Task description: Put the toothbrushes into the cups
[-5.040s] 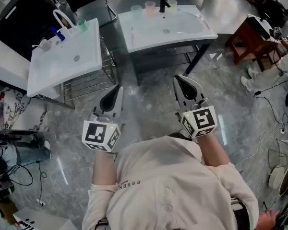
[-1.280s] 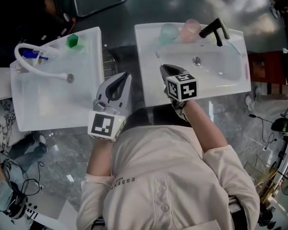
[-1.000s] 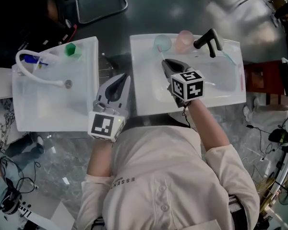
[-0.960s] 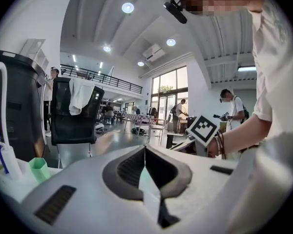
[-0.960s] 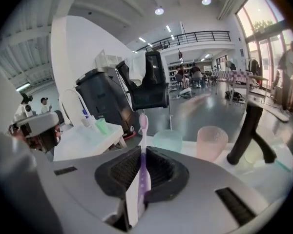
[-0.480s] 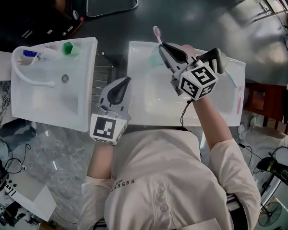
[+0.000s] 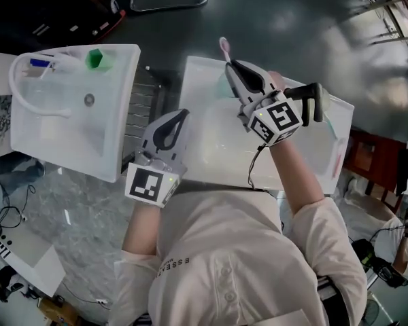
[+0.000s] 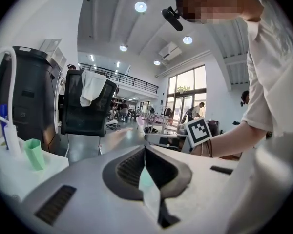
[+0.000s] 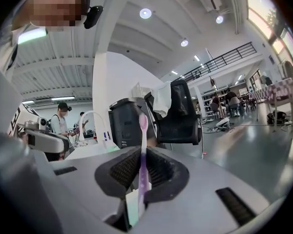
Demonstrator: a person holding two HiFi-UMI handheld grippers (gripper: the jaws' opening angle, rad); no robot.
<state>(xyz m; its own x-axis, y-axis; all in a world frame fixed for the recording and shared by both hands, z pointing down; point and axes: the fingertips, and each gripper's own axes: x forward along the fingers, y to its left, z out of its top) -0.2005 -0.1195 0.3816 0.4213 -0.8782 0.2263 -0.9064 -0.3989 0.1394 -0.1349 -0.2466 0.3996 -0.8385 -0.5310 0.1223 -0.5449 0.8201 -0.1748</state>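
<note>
My right gripper point(image 7: 232, 66) is shut on a pink toothbrush point(image 7: 224, 45) and holds it over the back left of the right-hand white sink point(image 7: 211, 161). The brush head pokes out past the sink's back rim. In the right gripper view the toothbrush point(image 9: 143, 165) stands upright between the jaws. The cups at the back of this sink are mostly hidden behind the gripper. My left gripper point(image 7: 181, 115) is shut with nothing in it, hovering at the sink's left edge. Its own view shows the left gripper point(image 8: 145, 150) with the jaws meeting.
A black faucet point(image 7: 307, 99) rises at the sink's back right. Teal and pink toothbrushes point(image 7: 332, 125) lie along its right rim. A second white sink point(image 7: 115, 134) stands to the left with a green cup point(image 7: 95, 58) and a white hose. A metal rack point(image 7: 141, 107) sits between the two sinks.
My right gripper has lifted the pink toothbrush out of the basin to the sink's back left, its head now past the rim. The left gripper has shifted slightly toward the right sink.
</note>
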